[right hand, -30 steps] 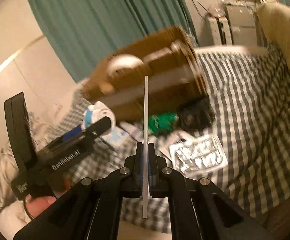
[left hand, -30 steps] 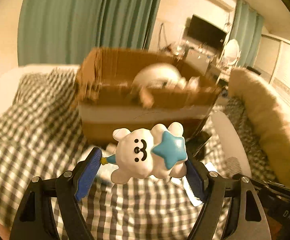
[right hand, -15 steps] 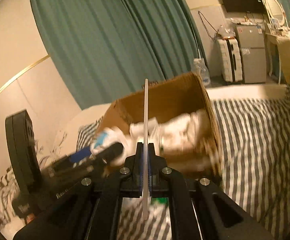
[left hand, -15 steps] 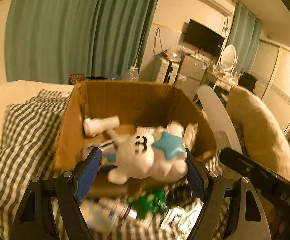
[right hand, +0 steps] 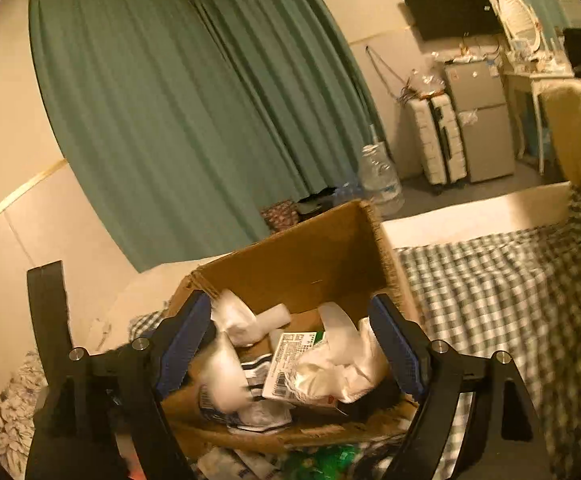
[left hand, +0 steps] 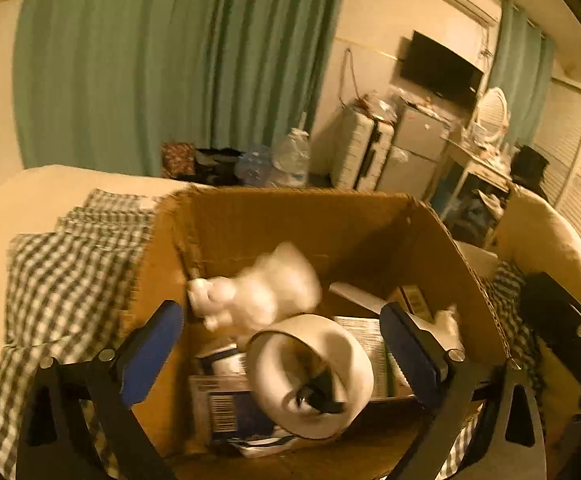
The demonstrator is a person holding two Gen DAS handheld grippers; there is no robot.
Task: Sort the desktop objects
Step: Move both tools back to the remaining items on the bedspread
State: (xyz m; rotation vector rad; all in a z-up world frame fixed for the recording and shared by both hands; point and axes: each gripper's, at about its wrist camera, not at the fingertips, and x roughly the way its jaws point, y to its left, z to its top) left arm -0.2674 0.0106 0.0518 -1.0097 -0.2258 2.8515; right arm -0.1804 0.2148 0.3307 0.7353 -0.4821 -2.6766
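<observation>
Blue pads on both grippers stand wide and are opening further; I see nothing pressed between either pair. My left gripper [left hand: 282,344] points down over the open cardboard box [left hand: 370,220], its pads apart on either side of the box's interior. The white plush toy [left hand: 258,296] is clear of the pads, blurred, against the box's far-left inner wall above the other contents. Below it a white tape roll [left hand: 314,372] lies tilted on a barcoded carton [left hand: 226,404]. A flat white strip [left hand: 358,296] is in the box at right, beside the right pad; I cannot tell whether it has settled. My right gripper [right hand: 290,344] is tilted less steeply and looks into the same box [right hand: 310,256] from its other side; both pads [right hand: 394,344] frame the contents without touching them. Between them I see crumpled white plastic [right hand: 342,364], a labelled packet [right hand: 290,364] and blurred white pieces [right hand: 226,380]. Green packaging [right hand: 326,456] lies outside the box at its near foot. The box sits on a checked bedcover [right hand: 490,288]. The black body of the left gripper [right hand: 50,340] shows at the left edge of the right view.
</observation>
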